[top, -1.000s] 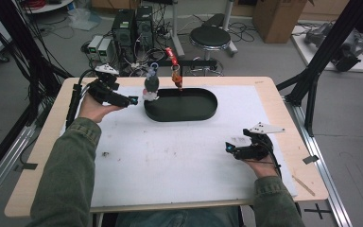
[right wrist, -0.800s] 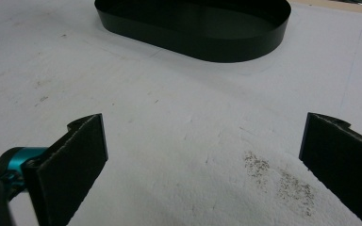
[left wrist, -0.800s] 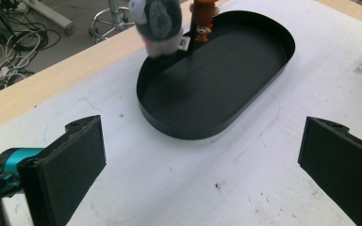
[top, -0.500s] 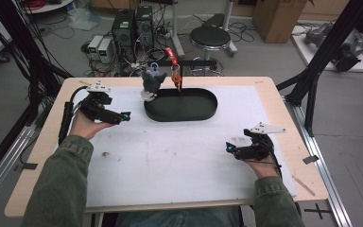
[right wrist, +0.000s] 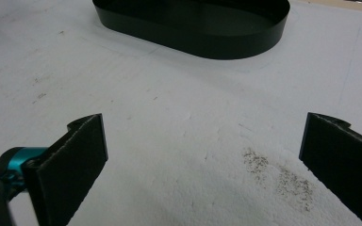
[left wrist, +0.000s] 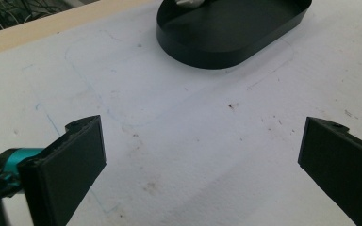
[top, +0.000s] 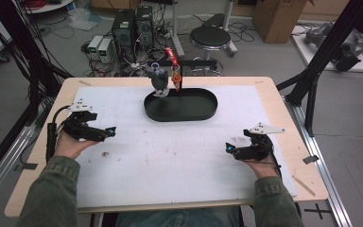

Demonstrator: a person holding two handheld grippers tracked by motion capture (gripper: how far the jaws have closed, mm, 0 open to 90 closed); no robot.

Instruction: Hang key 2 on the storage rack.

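One black tray (top: 203, 112), two grippers (top: 109, 133) (top: 229, 148)

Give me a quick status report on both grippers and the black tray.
Left gripper open, empty, over the white mat. Right gripper open, empty, near right. Black tray at far centre, grey object at its left end. Nothing between grippers and tray.

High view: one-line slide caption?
Both open grippers, left and right, rest apart on the white mat, before a black oval tray.
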